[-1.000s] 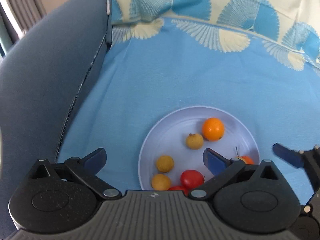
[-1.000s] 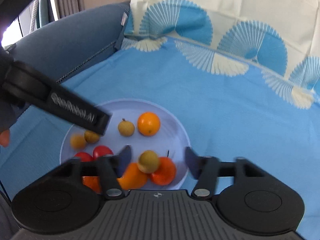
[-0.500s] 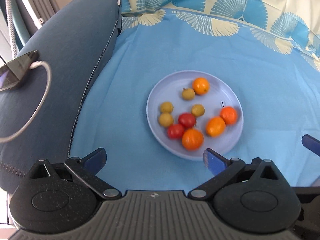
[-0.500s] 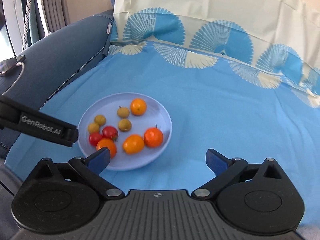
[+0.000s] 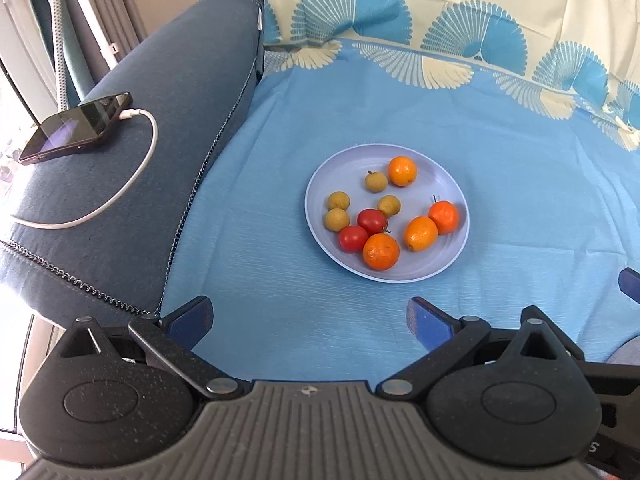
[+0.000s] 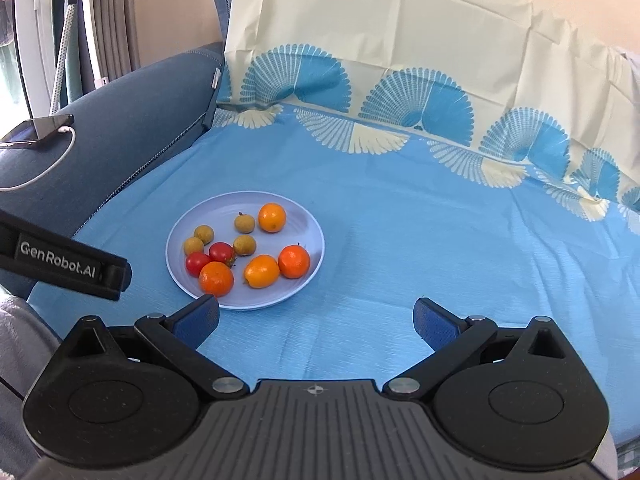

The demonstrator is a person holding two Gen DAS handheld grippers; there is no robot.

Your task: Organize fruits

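A pale lilac plate [image 5: 448, 176] lies on the blue cloth and also shows in the right wrist view [image 6: 176, 240]. On it are several oranges [image 5: 381, 251] [image 6: 216, 278], two red tomatoes [image 5: 372, 221] [image 6: 221, 252] and several small tan longans [image 5: 376, 181] [image 6: 244, 223]. My left gripper [image 5: 310, 318] is open and empty, well back from the plate's near rim. My right gripper [image 6: 316, 316] is open and empty, back from the plate and to its right. The left gripper's arm [image 6: 60, 264] shows at the left of the right wrist view.
A blue sofa armrest [image 5: 132, 168] runs along the left, with a phone [image 5: 76, 126] and white charging cable [image 5: 132, 176] on it. A cream and blue patterned cloth [image 6: 400, 60] rises at the back. Curtains [image 6: 80, 28] hang at far left.
Both grippers have pulled back and up from the plate. The longan seen between the right gripper's fingers a second ago now lies on the plate, and those fingers have opened wide.
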